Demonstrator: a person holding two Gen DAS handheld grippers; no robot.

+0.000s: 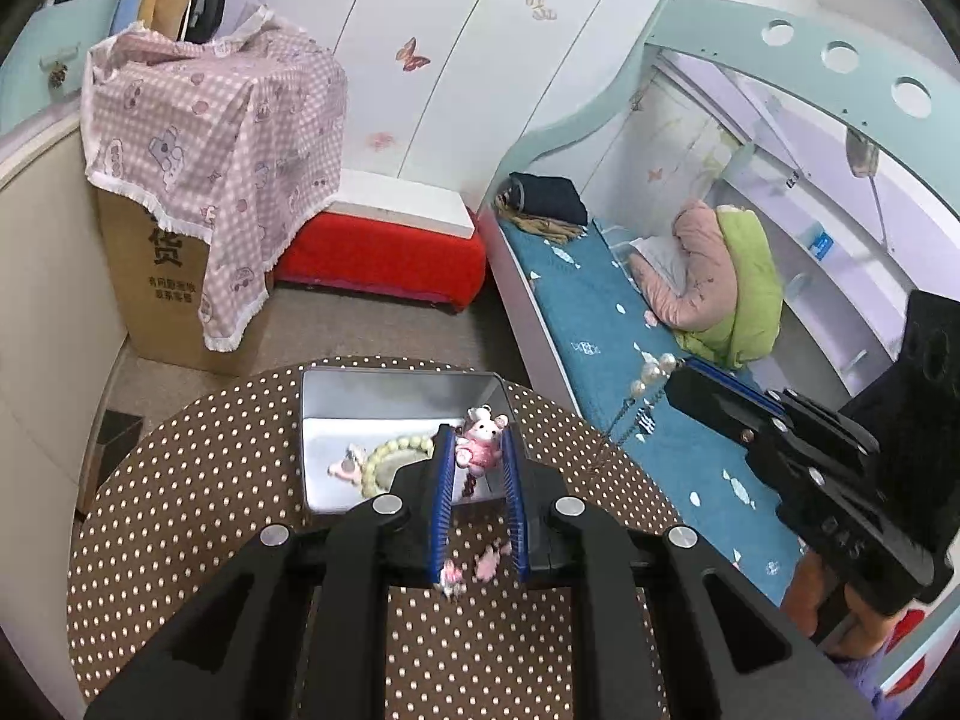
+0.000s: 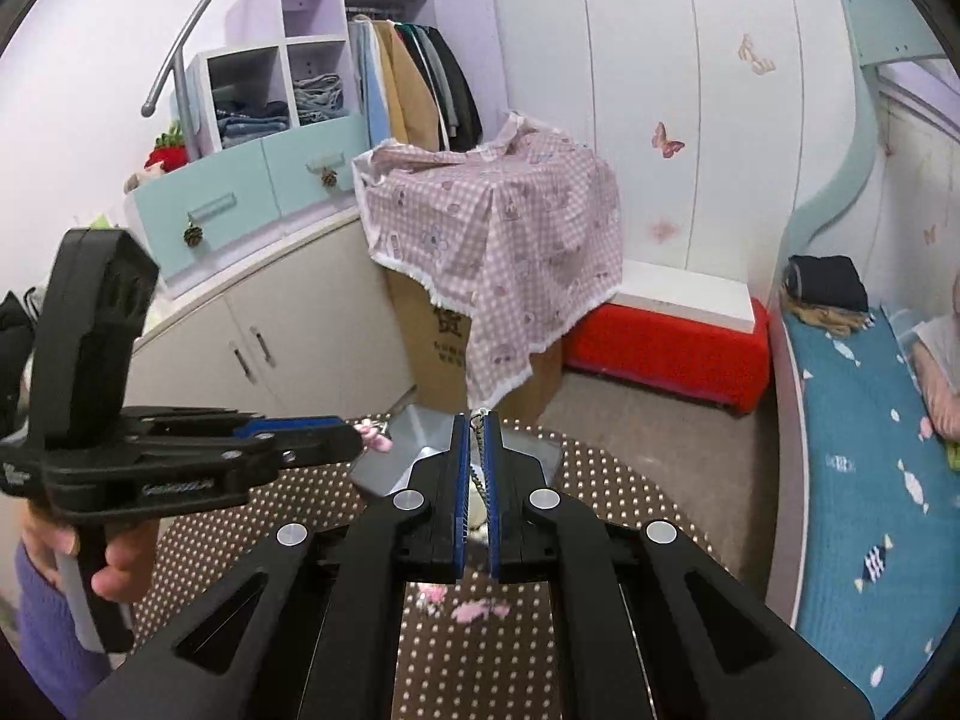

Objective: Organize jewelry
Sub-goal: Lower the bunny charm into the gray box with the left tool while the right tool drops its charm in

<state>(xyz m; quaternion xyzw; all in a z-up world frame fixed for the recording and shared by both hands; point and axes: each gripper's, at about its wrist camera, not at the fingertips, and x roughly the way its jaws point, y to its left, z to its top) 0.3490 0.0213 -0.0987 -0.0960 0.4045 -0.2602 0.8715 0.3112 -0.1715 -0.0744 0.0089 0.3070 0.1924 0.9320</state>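
Note:
A silver tin box (image 1: pixel 396 396) stands open on the round polka-dot table (image 1: pixel 198 510). Inside lie a pale green bead bracelet (image 1: pixel 390 450) and a pink charm (image 1: pixel 348 465). My left gripper (image 1: pixel 477 438) is shut on a pink mouse charm (image 1: pixel 480 441) and holds it over the box. My right gripper (image 2: pixel 476 426) is shut on a pearl and chain necklace (image 1: pixel 651 372), which hangs beside the table in the left wrist view; its chain (image 2: pixel 477 462) runs between the fingers. The box also shows in the right wrist view (image 2: pixel 420 426). Small pink pieces (image 2: pixel 480 609) lie on the table.
A cardboard box under a pink checked cloth (image 1: pixel 210 144) stands behind the table. A red and white bench (image 1: pixel 384 252) is by the wall. A bed with a blue cover (image 1: pixel 600 312) runs along the right. Cabinets (image 2: pixel 270 336) stand to the left.

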